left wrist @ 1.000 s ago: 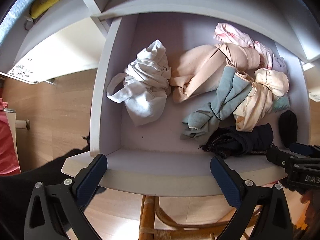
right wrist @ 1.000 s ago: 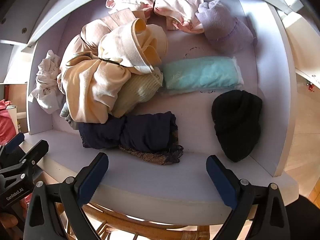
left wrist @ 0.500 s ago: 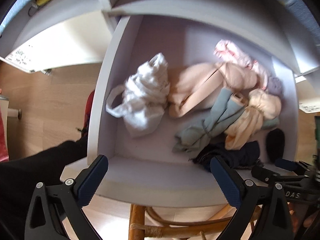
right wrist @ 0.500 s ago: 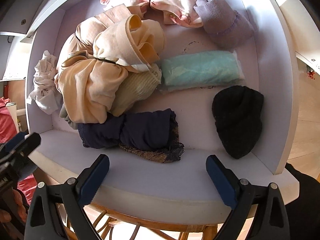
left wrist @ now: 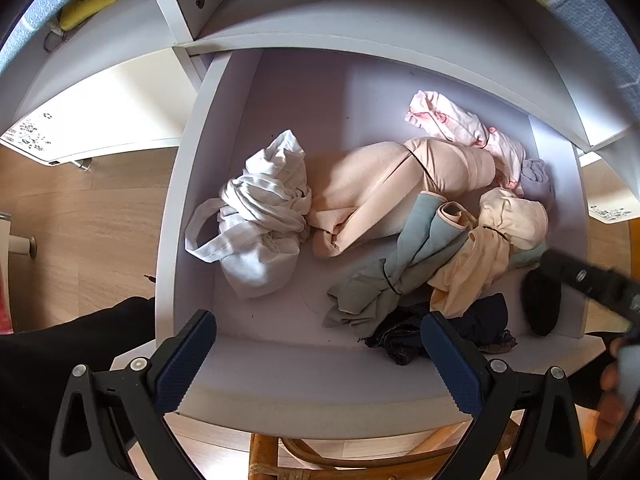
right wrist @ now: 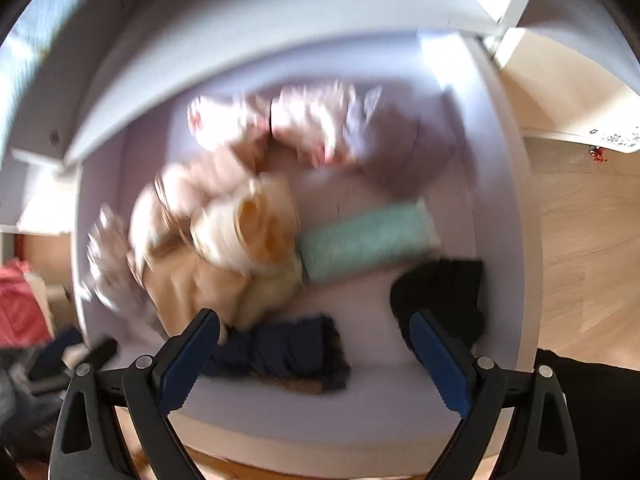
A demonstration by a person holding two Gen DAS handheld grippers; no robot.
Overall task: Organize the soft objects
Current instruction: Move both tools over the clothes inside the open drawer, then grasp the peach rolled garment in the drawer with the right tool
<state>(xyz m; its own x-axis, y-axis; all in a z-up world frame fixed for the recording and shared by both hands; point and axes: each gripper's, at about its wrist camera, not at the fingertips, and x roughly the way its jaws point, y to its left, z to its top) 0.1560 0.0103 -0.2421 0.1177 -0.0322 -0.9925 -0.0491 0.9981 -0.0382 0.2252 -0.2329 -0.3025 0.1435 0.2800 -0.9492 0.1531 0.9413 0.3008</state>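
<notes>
**Both grippers held wide open over the drawer**

The left gripper [left wrist: 318,360] is held wide open and empty above the drawer [left wrist: 320,384] front. A white bundle [left wrist: 260,220] lies ahead, left of centre; a grey-blue roll [left wrist: 392,268] lies ahead right, against the beige clothes [left wrist: 384,192]. The right gripper [right wrist: 314,350], in a blurred view, is likewise spread and empty, with the navy cloth [right wrist: 280,350] seen between its fingers.

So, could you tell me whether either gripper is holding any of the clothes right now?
Nothing is held. The left gripper and right gripper both hang open above the drawer, with nothing between the fingers.
</notes>
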